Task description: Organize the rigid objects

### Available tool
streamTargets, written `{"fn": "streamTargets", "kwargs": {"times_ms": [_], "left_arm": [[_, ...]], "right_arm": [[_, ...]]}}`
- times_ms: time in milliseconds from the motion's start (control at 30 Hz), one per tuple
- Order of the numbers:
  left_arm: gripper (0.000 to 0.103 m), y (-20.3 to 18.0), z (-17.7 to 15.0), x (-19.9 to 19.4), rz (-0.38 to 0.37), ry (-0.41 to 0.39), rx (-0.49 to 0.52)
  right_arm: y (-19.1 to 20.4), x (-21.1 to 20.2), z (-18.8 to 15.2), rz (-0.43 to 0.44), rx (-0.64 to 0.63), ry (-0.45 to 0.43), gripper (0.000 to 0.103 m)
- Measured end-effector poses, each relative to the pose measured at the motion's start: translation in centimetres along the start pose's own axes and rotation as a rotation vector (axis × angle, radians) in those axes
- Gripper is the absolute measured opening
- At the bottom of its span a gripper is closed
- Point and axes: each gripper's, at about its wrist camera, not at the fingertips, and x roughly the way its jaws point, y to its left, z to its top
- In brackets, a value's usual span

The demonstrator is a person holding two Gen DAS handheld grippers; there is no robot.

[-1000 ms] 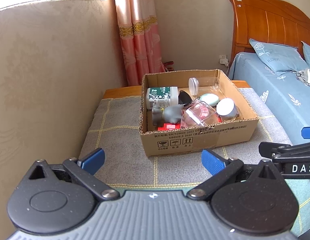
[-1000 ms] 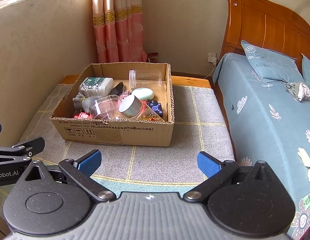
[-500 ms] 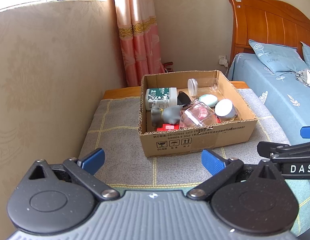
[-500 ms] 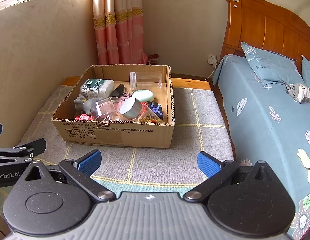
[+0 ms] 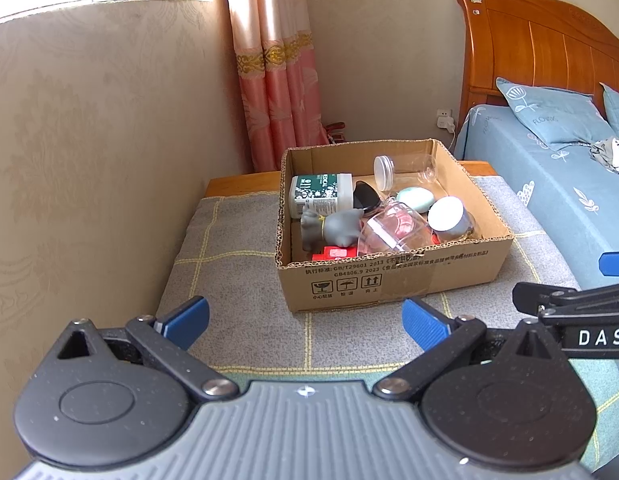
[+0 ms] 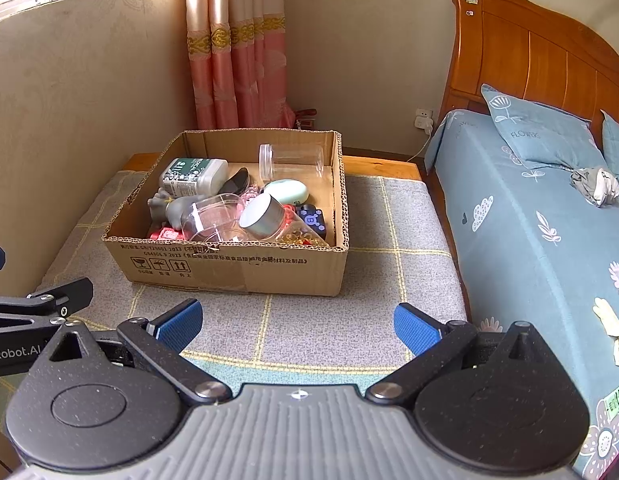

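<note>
The left handheld gripper [image 5: 305, 322] has a ribbed grey housing flanked by two speckled black round discs, from which black link arms with silver pivot screws run to ridged blue fingertip pads [image 5: 187, 318]. The right handheld gripper [image 6: 297, 322] is built the same; white lettering "DAS" marks its black side bar, and "nRobot.AI" marks the left one's.

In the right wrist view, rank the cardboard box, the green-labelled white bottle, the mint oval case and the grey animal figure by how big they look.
1. cardboard box, by far the largest.
2. green-labelled white bottle.
3. grey animal figure, partly hidden by a clear container, so its place next to the bottle is unsure.
4. mint oval case, smallest.
</note>
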Motion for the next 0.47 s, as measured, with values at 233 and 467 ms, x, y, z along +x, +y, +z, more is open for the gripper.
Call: {"fn": "streamTargets", "kwargs": {"times_ms": [233,467], "left_arm": [[0.102,0.01,-0.01,0.01,0.0,0.001,-0.001],[0.102,-0.11,-0.08,-0.18,0.0,-0.002,0.005]], "right_arm": [[0.04,-0.06,-0.1,0.001,-0.002,-0.003,0.103],[0.04,-0.08,-0.13,0.001,-0.001,-0.004,0.103]]}}
